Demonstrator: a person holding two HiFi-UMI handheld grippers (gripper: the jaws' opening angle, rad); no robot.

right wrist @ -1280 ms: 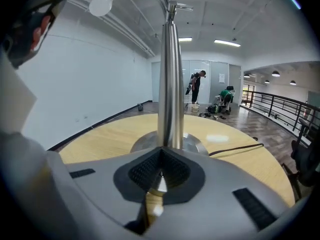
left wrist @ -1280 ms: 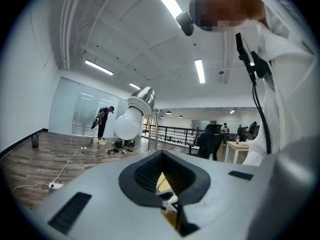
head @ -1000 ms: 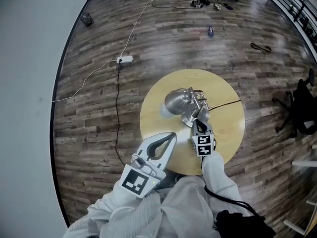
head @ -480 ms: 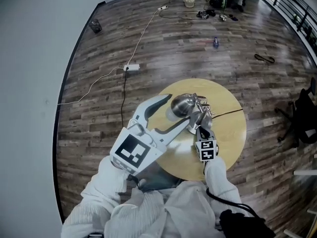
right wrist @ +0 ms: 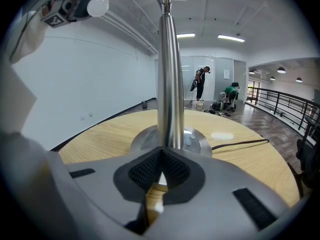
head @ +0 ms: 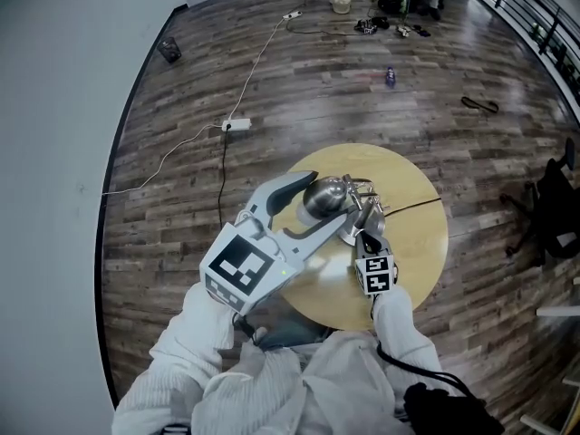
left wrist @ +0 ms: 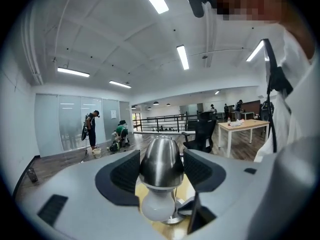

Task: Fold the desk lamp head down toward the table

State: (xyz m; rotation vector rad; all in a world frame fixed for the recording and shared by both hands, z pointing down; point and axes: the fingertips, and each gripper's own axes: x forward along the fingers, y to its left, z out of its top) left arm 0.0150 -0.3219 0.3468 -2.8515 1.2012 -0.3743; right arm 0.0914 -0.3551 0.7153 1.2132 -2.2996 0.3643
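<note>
While the right gripper (right wrist: 161, 156) pinches the stem (right wrist: 169, 84) at the table's (head: 419, 247) middle, the left gripper's (head: 328, 199) 2 jaws, just opened wide, straddle the raised head (left wrist: 161, 159) without pressing, so next, I'd judge, they close and tip it down.

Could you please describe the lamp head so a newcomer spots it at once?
On the round wooden table stands a chrome desk lamp. Its head is the shiny egg-shaped shade holding a white bulb, unlike the straight post and flat base.

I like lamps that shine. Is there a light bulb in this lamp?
Yes, a white bulb pokes out under the shiny metal shade.
</note>
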